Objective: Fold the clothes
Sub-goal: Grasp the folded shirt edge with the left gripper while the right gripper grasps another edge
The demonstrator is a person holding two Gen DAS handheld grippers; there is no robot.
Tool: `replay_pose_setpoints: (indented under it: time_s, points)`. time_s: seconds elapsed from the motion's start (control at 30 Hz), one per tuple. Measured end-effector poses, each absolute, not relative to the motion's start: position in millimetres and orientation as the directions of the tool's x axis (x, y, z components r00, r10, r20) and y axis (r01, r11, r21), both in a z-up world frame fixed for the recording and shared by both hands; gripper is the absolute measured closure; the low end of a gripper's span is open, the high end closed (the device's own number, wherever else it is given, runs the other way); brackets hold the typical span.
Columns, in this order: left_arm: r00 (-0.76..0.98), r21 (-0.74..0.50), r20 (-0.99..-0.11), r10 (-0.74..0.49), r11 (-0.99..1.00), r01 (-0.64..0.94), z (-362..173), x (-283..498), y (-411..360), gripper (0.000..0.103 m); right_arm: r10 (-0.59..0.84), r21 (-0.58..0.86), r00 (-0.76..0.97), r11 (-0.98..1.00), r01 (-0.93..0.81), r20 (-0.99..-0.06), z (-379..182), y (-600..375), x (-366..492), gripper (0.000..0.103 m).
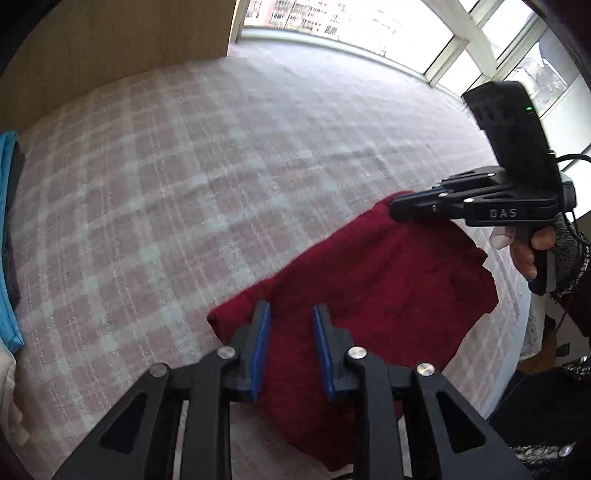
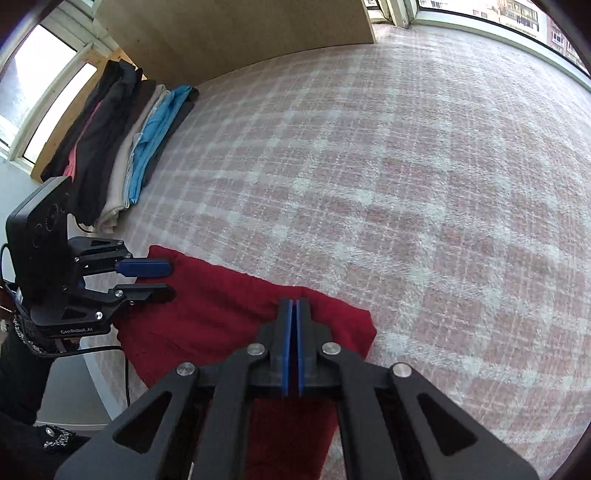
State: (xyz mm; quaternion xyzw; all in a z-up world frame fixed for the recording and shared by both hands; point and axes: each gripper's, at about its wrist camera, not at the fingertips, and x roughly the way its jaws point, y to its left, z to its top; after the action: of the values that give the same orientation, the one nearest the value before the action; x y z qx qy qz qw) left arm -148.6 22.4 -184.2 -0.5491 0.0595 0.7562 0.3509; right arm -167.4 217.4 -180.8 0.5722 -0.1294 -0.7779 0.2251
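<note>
A dark red garment [image 1: 369,295] lies partly bunched on the pink checked bedsheet [image 1: 221,184], near its front edge. My right gripper [image 2: 295,304] is shut, its blue pads pressed together on the garment's far edge [image 2: 229,306]. From the left wrist view, that corner of the cloth rises to the right gripper's [image 1: 397,212] tip. My left gripper [image 1: 291,314] is open and hovers just above the garment's left part, with nothing between its fingers. Seen from the right wrist, the left gripper [image 2: 170,280] hangs over the cloth's left corner.
A stack of folded clothes [image 2: 129,129] in black, beige and blue lies at the bed's left edge [image 1: 7,240]. A wooden headboard [image 2: 240,33] stands behind it. Windows run along the far side. A person's hand [image 1: 524,254] holds the right gripper's handle.
</note>
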Motion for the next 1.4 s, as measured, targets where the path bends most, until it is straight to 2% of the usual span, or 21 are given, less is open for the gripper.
replay_pose_setpoints:
  time_s: [0.07, 0.13, 0.2, 0.33, 0.37, 0.47, 0.53, 0.6, 0.67, 0.7, 0.73, 0.8, 1.0, 1.37, 1.4]
  points:
    - [-0.133, -0.344, -0.867, 0.480, -0.770, -0.537, -174.9, -151.2, 7.6, 0.093, -0.493, 0.456, -0.267, -0.869, 0.191, -0.828, -171.2, 222.6, -162.9, 0.103]
    - [-0.135, -0.338, -0.861, 0.491, -0.750, -0.569, -160.7, -138.5, 9.9, 0.090, -0.488, 0.437, -0.298, -0.871, 0.224, -0.820, -155.0, 224.6, -149.7, 0.097]
    - [-0.139, -0.322, -0.854, 0.501, -0.721, -0.614, -146.0, -123.4, 15.0, 0.077, -0.496, 0.429, -0.293, -0.863, 0.265, -0.817, -142.2, 221.4, -130.7, 0.097]
    - [-0.146, -0.286, -0.841, 0.521, -0.657, -0.697, -116.6, -93.0, 25.1, 0.072, -0.469, 0.375, -0.240, -0.858, 0.352, -0.850, -147.7, 205.4, -90.5, 0.097]
    - [-0.134, -0.267, -0.859, 0.495, -0.655, -0.707, -124.3, -87.4, 28.8, 0.070, -0.441, 0.347, -0.222, -0.866, 0.360, -0.869, -156.4, 202.7, -84.9, 0.097]
    - [-0.112, -0.263, -0.890, 0.442, -0.698, -0.666, -146.5, -84.0, 18.0, 0.072, -0.453, 0.387, -0.165, -0.865, 0.320, -0.876, -181.7, 216.2, -79.5, 0.097]
    - [-0.105, -0.287, -0.891, 0.442, -0.727, -0.624, -151.9, -84.0, 3.4, 0.070, -0.482, 0.436, -0.132, -0.858, 0.271, -0.866, -176.1, 229.4, -84.8, 0.097]
    - [-0.138, -0.284, -0.888, 0.438, -0.760, -0.585, -140.5, -86.2, -13.8, 0.072, -0.495, 0.444, -0.188, -0.858, 0.258, -0.848, -157.9, 243.8, -91.2, 0.096]
    - [-0.166, -0.304, -0.870, 0.464, -0.770, -0.561, -127.3, -94.5, -26.0, 0.071, -0.454, 0.394, -0.270, -0.885, 0.249, -0.849, -144.3, 253.6, -102.5, 0.080]
    - [-0.180, -0.316, -0.859, 0.479, -0.773, -0.550, -120.8, -99.2, -31.6, 0.067, -0.434, 0.370, -0.308, -0.896, 0.245, -0.847, -138.3, 258.0, -107.8, 0.059]
    - [-0.200, -0.307, -0.854, 0.480, -0.775, -0.552, -118.4, -105.8, -31.6, 0.065, -0.430, 0.361, -0.311, -0.897, 0.255, -0.848, -140.9, 256.1, -109.4, 0.048]
    - [-0.237, -0.264, -0.856, 0.460, -0.782, -0.564, -122.0, -122.0, -25.5, 0.060, -0.423, 0.344, -0.317, -0.898, 0.275, -0.849, -146.1, 252.4, -112.5, 0.048]
    - [-0.218, -0.203, -0.896, 0.388, -0.792, -0.577, -159.1, -147.9, -3.3, 0.060, -0.401, 0.290, -0.337, -0.897, 0.334, -0.852, -161.8, 241.2, -121.9, 0.047]
    - [-0.279, -0.160, -0.874, 0.397, -0.779, -0.606, -161.2, -132.3, -5.3, 0.059, -0.362, 0.177, -0.380, -0.880, 0.440, -0.851, -185.3, 221.8, -132.7, 0.048]
    - [-0.285, -0.155, -0.873, 0.396, -0.779, -0.608, -163.6, -132.8, -2.4, 0.059, -0.363, 0.171, -0.383, -0.876, 0.450, -0.850, -185.1, 220.9, -131.4, 0.053]
